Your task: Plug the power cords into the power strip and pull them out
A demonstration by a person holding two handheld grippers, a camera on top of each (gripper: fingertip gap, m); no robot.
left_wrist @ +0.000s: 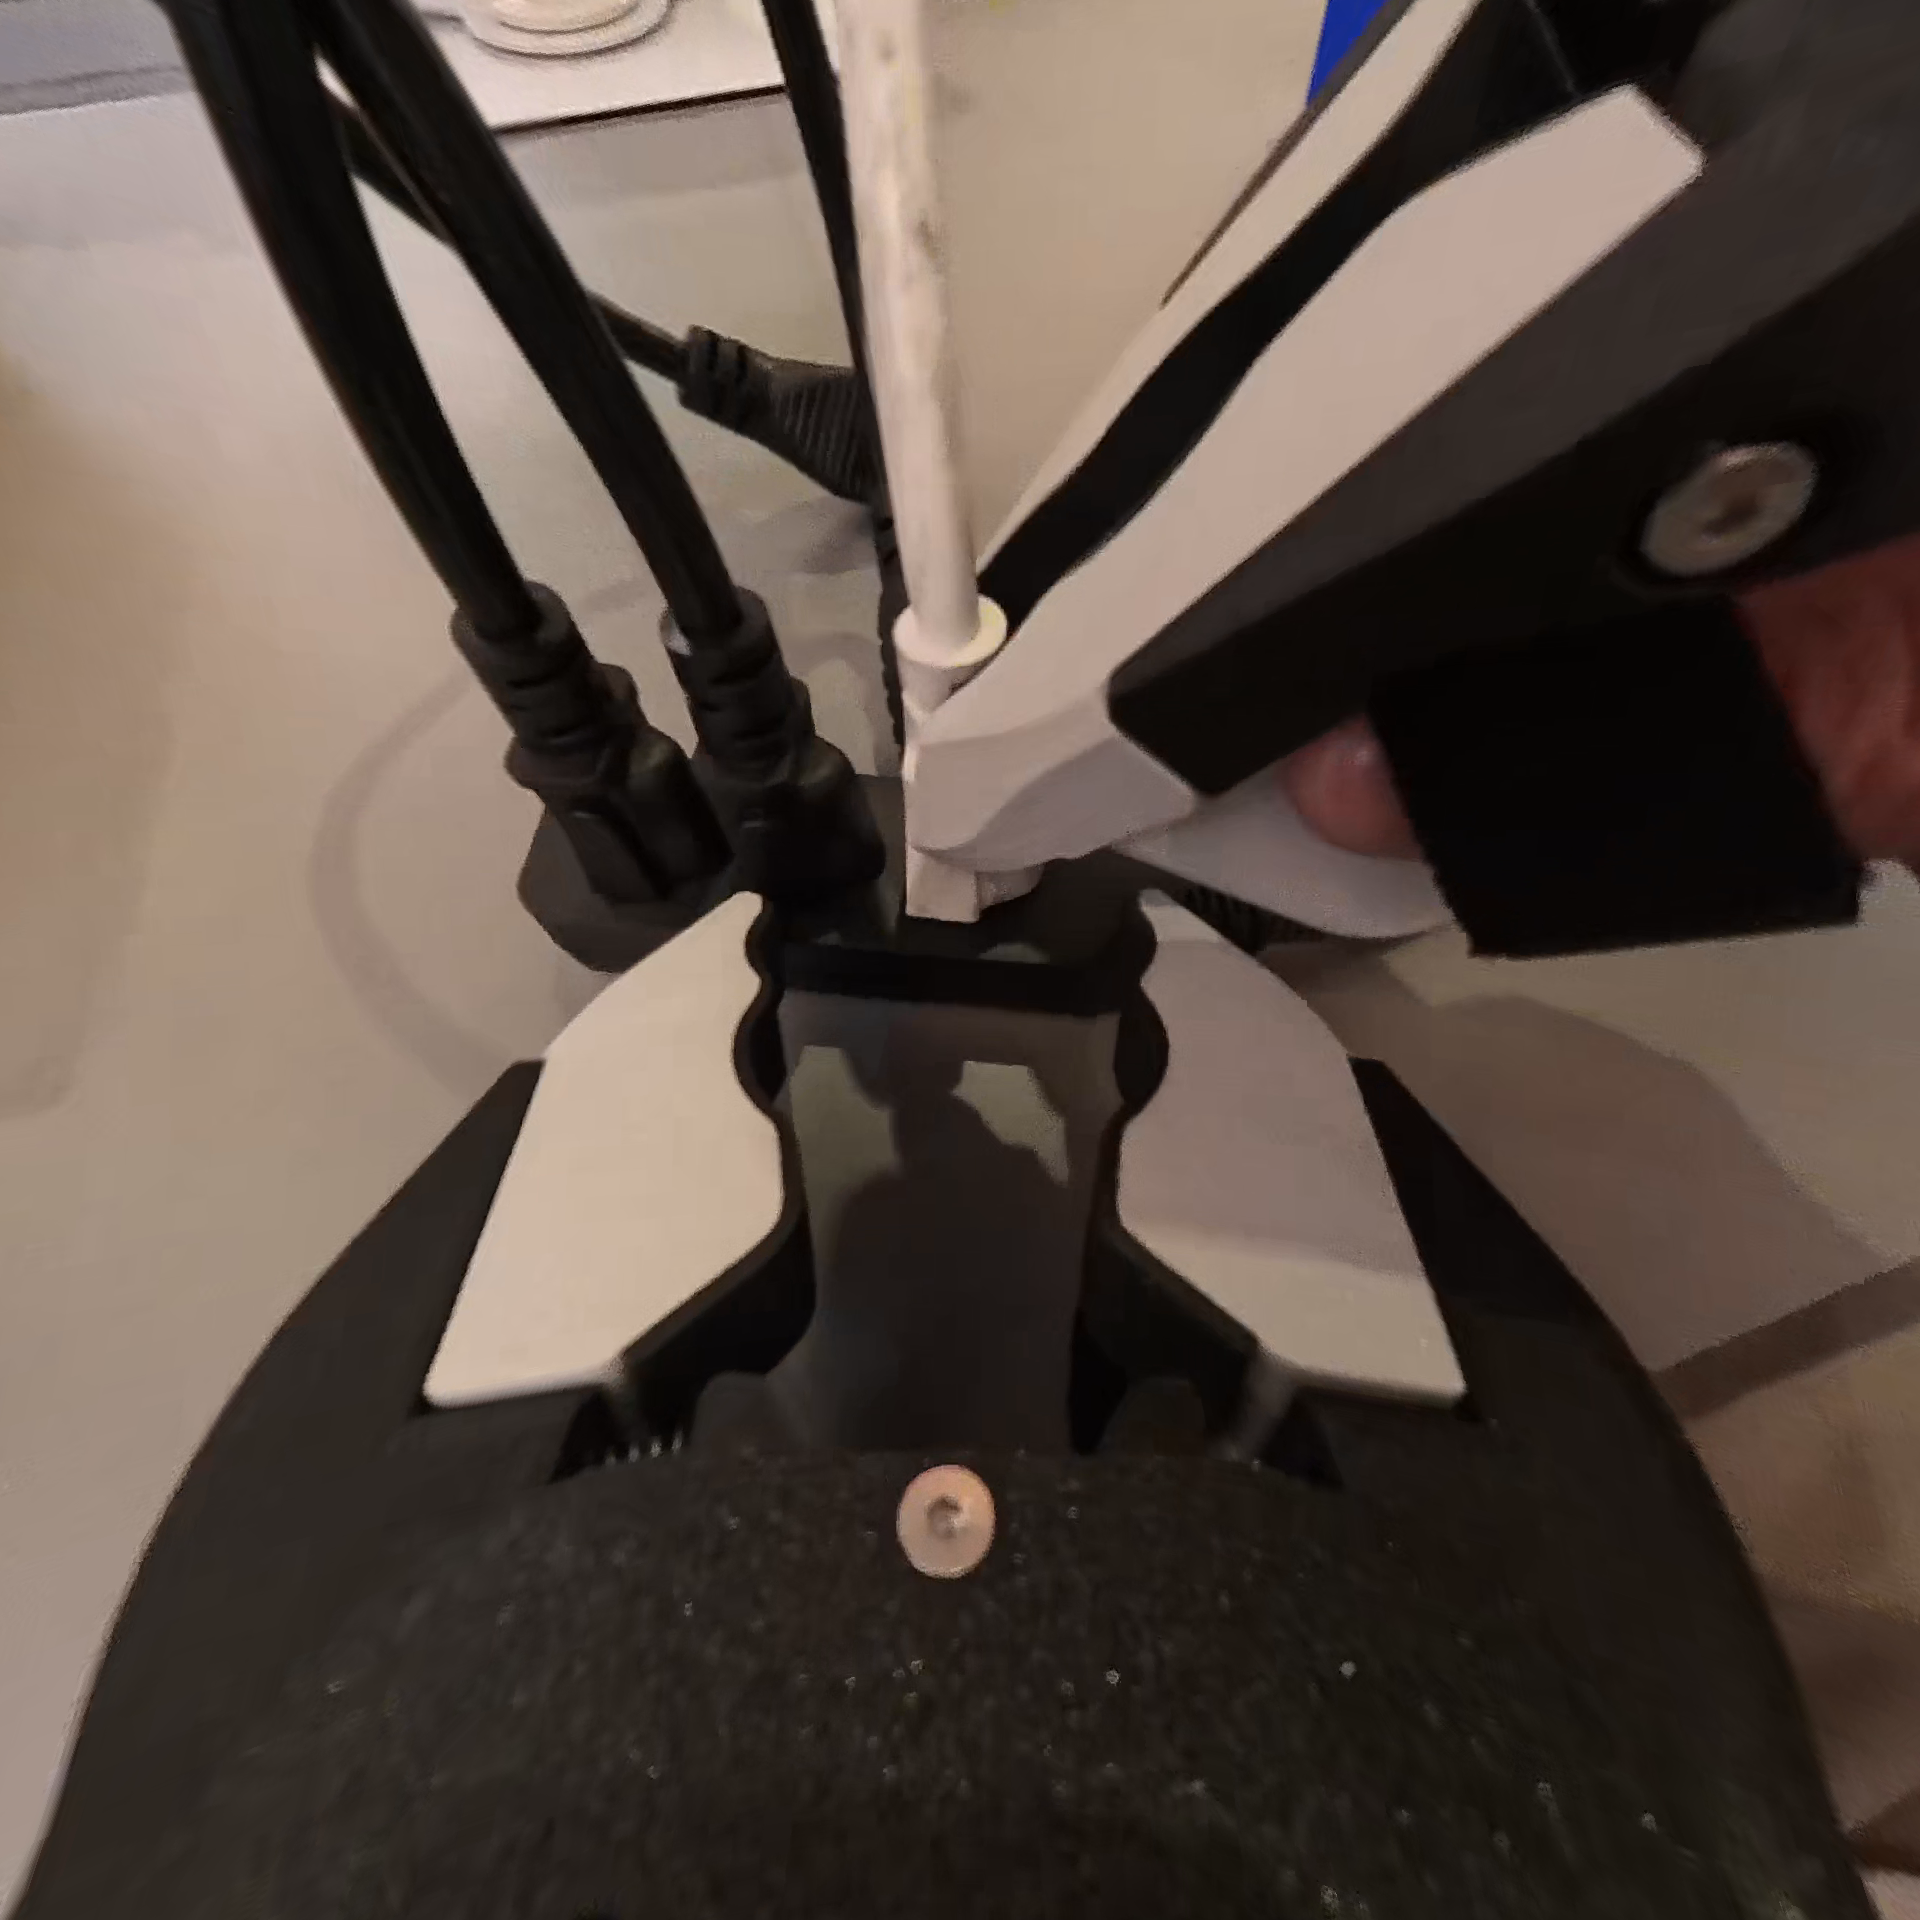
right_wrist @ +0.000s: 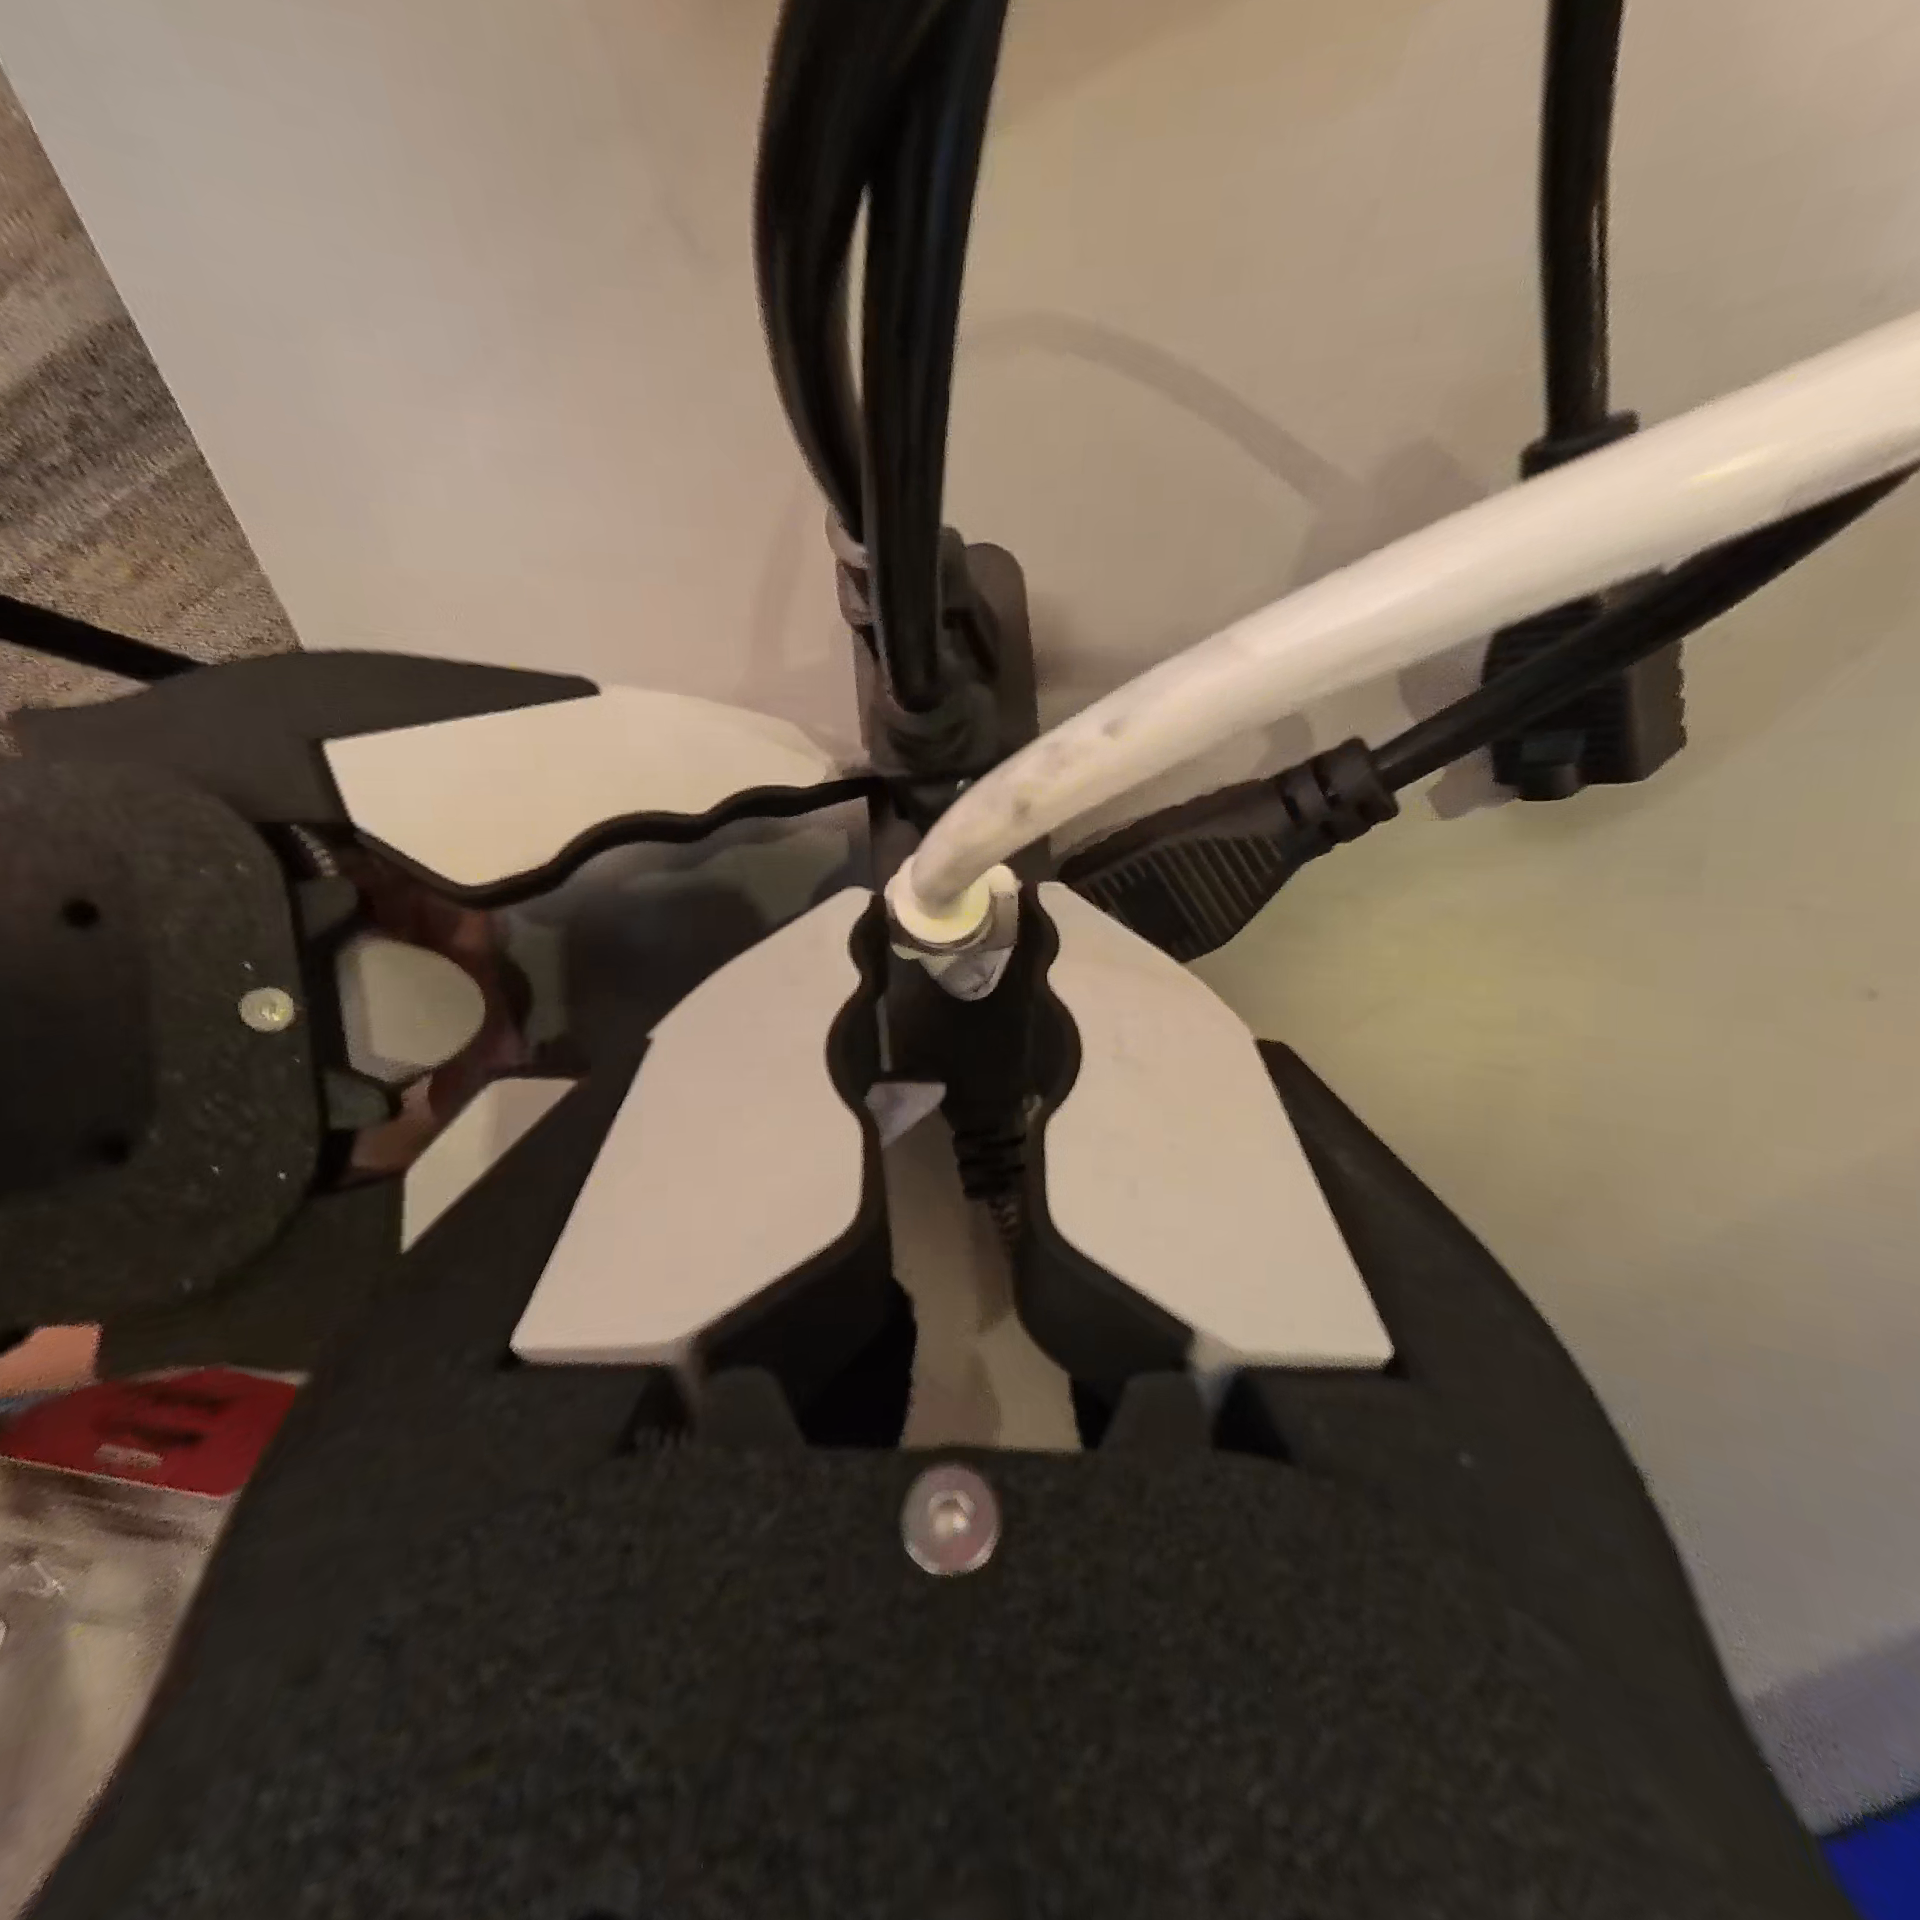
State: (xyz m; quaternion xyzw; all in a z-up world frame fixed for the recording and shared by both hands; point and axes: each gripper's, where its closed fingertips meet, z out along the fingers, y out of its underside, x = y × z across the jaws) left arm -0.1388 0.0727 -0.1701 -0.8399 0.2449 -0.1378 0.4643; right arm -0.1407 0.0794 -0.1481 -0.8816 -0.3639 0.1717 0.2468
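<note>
The black power strip (left_wrist: 940, 1049) lies on a cream table, and my left gripper (left_wrist: 948, 930) is shut on its near end. Two black plugs (left_wrist: 623, 800) sit in the strip's far sockets, their cords rising up and away. My right gripper (left_wrist: 966, 821) comes in from the upper right and is shut on a white plug (left_wrist: 940, 883) that stands on the strip's top face; its prongs are hidden. In the right wrist view my right gripper (right_wrist: 956, 909) clamps the white plug (right_wrist: 966, 971), and the white cord (right_wrist: 1351, 582) arcs off right. The left gripper (right_wrist: 831, 790) shows at left.
A loose black plug (right_wrist: 1195, 862) lies on the table just right of the strip and also shows in the left wrist view (left_wrist: 790, 405). Another black plug (right_wrist: 1579, 696) lies farther right. Grey carpet (right_wrist: 83, 416) borders the table's left edge. A red packet (right_wrist: 135, 1434) lies near left. The grippers are tip to tip, or close to it.
</note>
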